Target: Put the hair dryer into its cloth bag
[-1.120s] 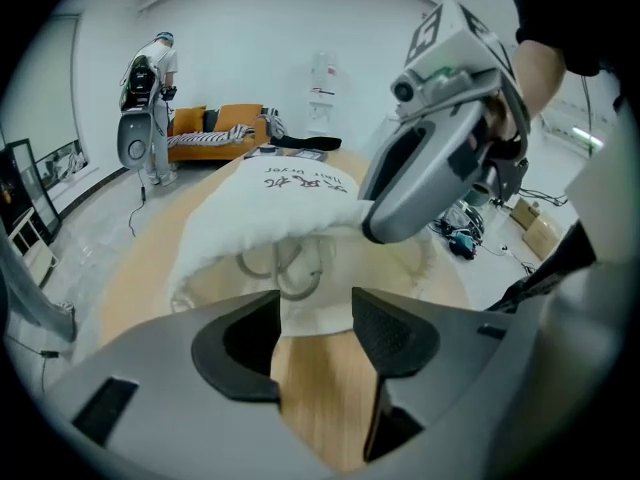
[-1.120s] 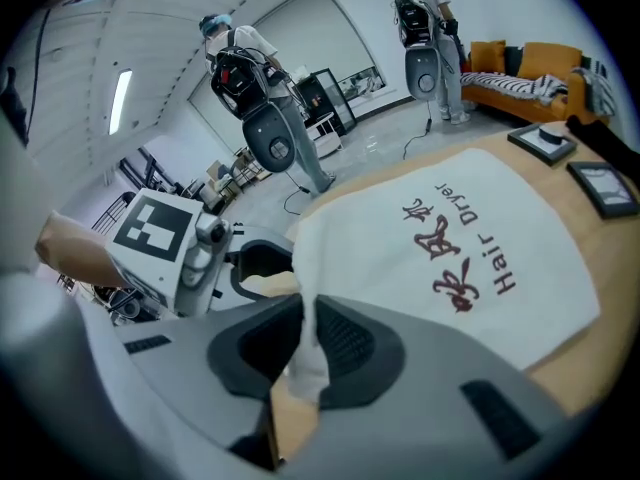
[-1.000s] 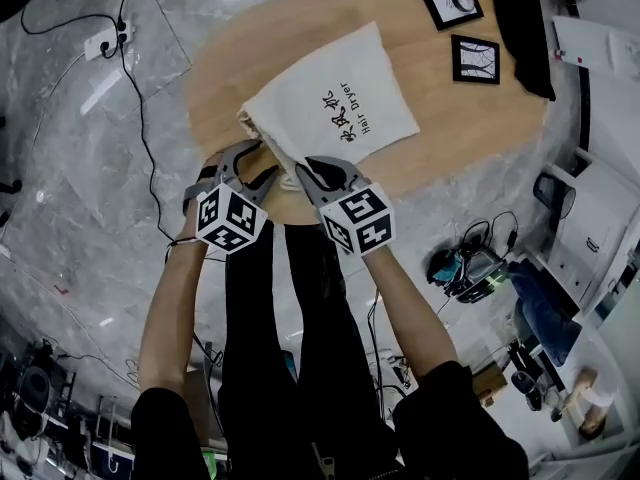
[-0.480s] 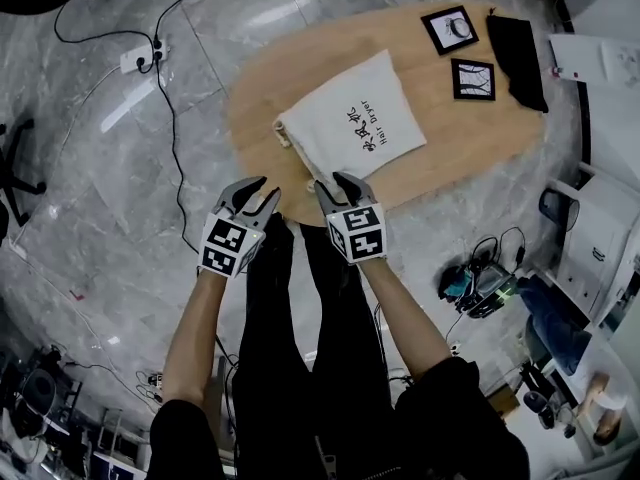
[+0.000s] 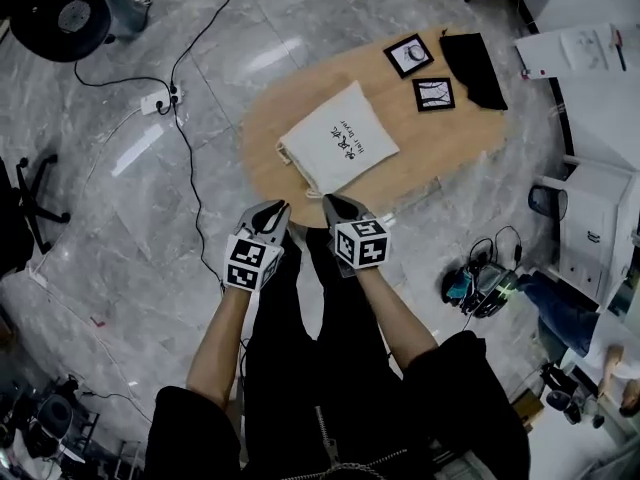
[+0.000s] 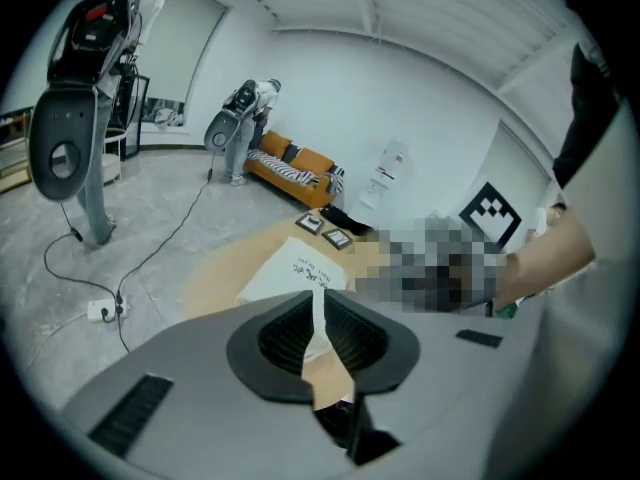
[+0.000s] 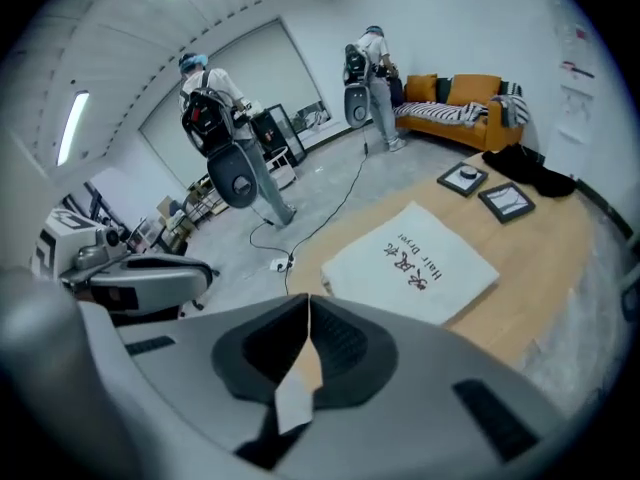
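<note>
The white cloth bag (image 5: 335,146) with dark print lies flat on the oval wooden table (image 5: 450,143), its drawstring mouth toward the near left edge. No hair dryer shows outside the bag. My left gripper (image 5: 276,211) and right gripper (image 5: 331,205) hang side by side in the air short of the table's near edge, well clear of the bag. Both sets of jaws have just been closing and now stand shut with nothing between them. The bag (image 6: 298,273) shows beyond the left gripper (image 6: 315,300), and the bag (image 7: 412,264) lies ahead of the right gripper (image 7: 308,303).
Two black-framed pictures (image 5: 408,55) (image 5: 433,93) and a black cloth (image 5: 473,56) lie at the table's far end. A power strip (image 5: 160,100) with cables lies on the marble floor at left. A white cabinet (image 5: 590,218) stands at right.
Both grippers have lifted up and back from the bag's mouth at the table edge. Their jaws have closed. The table now looks farther away.
</note>
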Available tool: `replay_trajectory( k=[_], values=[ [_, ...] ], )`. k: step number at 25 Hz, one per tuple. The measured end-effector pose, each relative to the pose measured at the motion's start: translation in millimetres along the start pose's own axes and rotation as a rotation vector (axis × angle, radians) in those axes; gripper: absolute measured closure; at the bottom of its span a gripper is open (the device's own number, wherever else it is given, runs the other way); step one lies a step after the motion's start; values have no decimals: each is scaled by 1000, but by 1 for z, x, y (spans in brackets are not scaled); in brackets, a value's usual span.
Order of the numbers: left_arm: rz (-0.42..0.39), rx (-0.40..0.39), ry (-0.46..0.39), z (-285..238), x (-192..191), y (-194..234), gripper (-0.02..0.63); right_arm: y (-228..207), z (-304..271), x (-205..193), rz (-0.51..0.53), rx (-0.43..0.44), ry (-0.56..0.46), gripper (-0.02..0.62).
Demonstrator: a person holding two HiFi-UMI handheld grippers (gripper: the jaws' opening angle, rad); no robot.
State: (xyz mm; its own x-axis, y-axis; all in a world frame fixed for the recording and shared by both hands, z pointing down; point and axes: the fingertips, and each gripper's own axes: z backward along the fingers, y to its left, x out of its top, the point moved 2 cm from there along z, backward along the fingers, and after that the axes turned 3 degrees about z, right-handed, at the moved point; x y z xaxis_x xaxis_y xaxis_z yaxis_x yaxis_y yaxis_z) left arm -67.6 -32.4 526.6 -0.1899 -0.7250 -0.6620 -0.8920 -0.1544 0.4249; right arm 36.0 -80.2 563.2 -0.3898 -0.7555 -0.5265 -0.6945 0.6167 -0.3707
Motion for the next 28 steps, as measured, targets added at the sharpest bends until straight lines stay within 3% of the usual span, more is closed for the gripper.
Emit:
replay_trajectory(
  k=[8,14,22,28],
  values=[
    [-102,133,-61,41,73,-27,586,60,72,53,23,-21,-130,584],
    [-96,119,-131,78,117,-61,587,88,127,81,12,-17,-252,584],
    [-164,116,-201,114,154,-74,587,110,175,116,67,-61,-391,586],
    [-175,109,-221,134,162,-83,586,124,199,121,105,-81,-451,586]
  ],
)
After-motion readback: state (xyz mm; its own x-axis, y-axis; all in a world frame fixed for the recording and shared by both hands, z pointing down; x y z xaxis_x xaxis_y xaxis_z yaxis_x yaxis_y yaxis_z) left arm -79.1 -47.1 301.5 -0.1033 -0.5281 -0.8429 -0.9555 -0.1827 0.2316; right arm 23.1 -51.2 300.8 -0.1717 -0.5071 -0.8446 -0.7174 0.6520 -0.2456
